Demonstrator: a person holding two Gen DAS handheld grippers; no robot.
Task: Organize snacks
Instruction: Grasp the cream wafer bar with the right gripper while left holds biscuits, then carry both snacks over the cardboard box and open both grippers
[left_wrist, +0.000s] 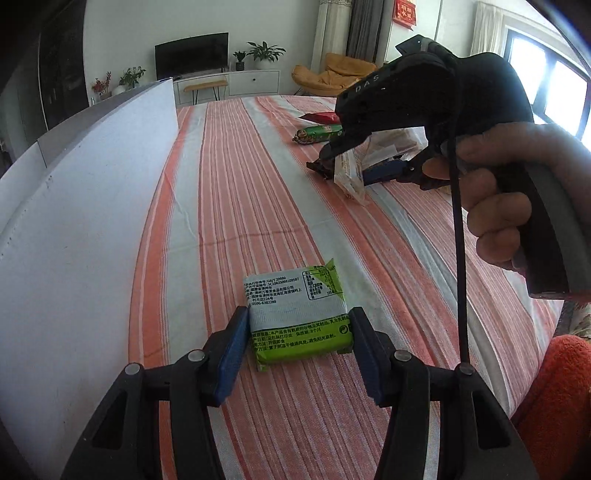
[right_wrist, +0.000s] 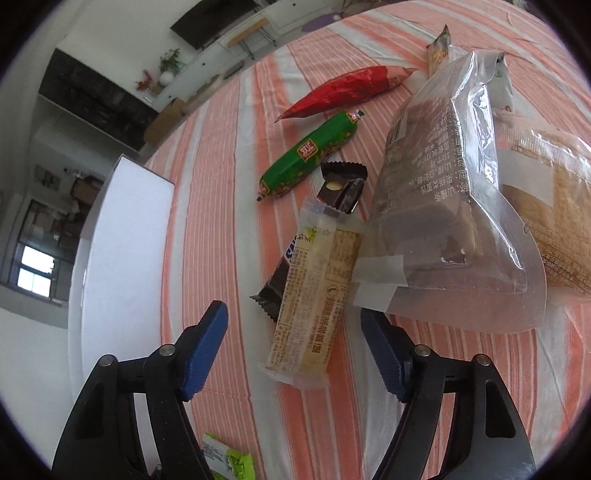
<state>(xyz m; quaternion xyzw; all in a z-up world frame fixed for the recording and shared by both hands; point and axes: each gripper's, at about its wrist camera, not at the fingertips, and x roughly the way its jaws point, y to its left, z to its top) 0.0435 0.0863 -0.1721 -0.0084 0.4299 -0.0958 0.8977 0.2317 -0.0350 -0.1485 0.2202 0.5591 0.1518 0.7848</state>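
L gripper (left_wrist: 298, 343): blue-padded fingers (left_wrist: 232, 354) sit either side of a green-and-white snack pack (left_wrist: 297, 321), pads right at its edges; whether they actually press it, can't tell. Pack lies flat on the striped cloth (left_wrist: 229, 206) covering the tabletop, printed back side up, near a white box (left_wrist: 74, 221) running along the left.

R gripper (right_wrist: 295, 354): fingers (right_wrist: 205, 350) spread wide apart, nothing clamped. Between them, w/ gaps both sides, is the near end of a pale yellow wafer bar (right_wrist: 314, 295) in clear wrap, lying on the cloth. Bar rests over a dark brown choc bar (right_wrist: 284, 273). Just right of it a big clear bag of dark round cakes (right_wrist: 443, 206) w/ white tape tabs, leaning on a cracker pack (right_wrist: 554, 221). Further out: small dark wrapper (right_wrist: 341, 184), green sausage stick (right_wrist: 314, 151), then red sachet (right_wrist: 347, 92), all apart from the fingers. Corner of the green pack shows at the bottom edge of the right wrist view.

From the left wrist view, the R gripper hovers over the snack pile (left_wrist: 369, 162), person's hand (left_wrist: 498, 192) wrapped round its handle.
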